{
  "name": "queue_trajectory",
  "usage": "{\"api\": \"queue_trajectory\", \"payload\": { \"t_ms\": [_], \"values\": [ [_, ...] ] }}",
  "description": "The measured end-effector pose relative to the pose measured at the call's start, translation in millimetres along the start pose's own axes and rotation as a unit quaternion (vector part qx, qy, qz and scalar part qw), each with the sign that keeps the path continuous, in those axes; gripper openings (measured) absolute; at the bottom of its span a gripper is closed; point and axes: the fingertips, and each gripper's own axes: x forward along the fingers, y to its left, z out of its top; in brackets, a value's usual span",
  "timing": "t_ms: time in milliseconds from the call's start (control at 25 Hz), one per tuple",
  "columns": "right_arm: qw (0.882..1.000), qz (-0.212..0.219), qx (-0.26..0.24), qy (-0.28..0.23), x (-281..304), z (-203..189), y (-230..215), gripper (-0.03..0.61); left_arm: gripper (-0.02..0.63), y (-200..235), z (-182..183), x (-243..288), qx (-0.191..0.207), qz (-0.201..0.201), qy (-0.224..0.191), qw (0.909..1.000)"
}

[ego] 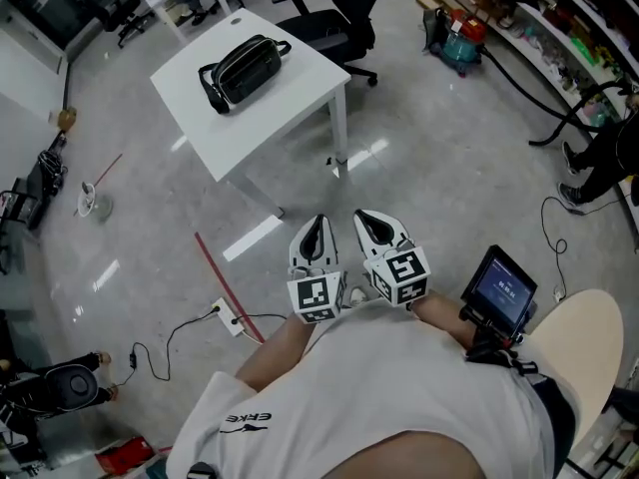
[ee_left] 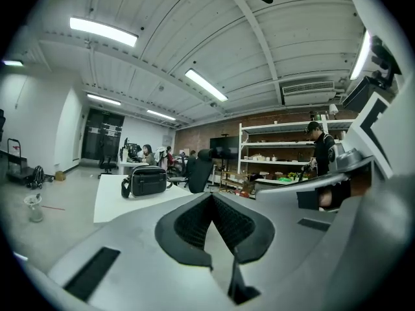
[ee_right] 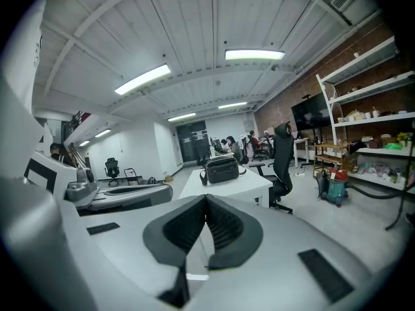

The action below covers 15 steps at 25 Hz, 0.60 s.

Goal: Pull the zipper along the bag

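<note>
A black bag [ego: 243,69] with a carry strap lies on a small white table [ego: 290,98], far ahead of me across the floor. Both grippers are held close to my body, well short of the table. My left gripper [ego: 319,222] is shut, its ribbed pads meeting at the tips with nothing between them. My right gripper [ego: 367,217] is shut and empty too. In the left gripper view the bag [ee_left: 144,181] sits on the table [ee_left: 123,203] beyond the shut left gripper [ee_left: 211,197]. In the right gripper view the bag [ee_right: 222,170] lies straight ahead of the shut right gripper [ee_right: 206,198].
A black office chair [ego: 337,13] stands behind the table. On the floor lie a red stick [ego: 228,287], a power strip [ego: 228,317] with its cord, and a cup [ego: 90,204]. Shelves and a vacuum [ego: 463,36] line the right side, where a person [ego: 607,158] stands.
</note>
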Motion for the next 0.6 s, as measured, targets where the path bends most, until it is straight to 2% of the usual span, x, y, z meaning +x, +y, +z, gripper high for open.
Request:
{"api": "queue_trajectory", "payload": {
  "t_ms": [240, 600],
  "values": [
    [0.999, 0.035, -0.011, 0.002, 38, 9, -10, 0.004, 0.002, 22, -7, 28, 0.011, 0.040, 0.011, 0.9991],
    [0.996, 0.083, -0.021, -0.003, 103, 50, -55, 0.005, 0.002, 46, 17, 101, 0.012, 0.095, 0.005, 0.9954]
  ]
}}
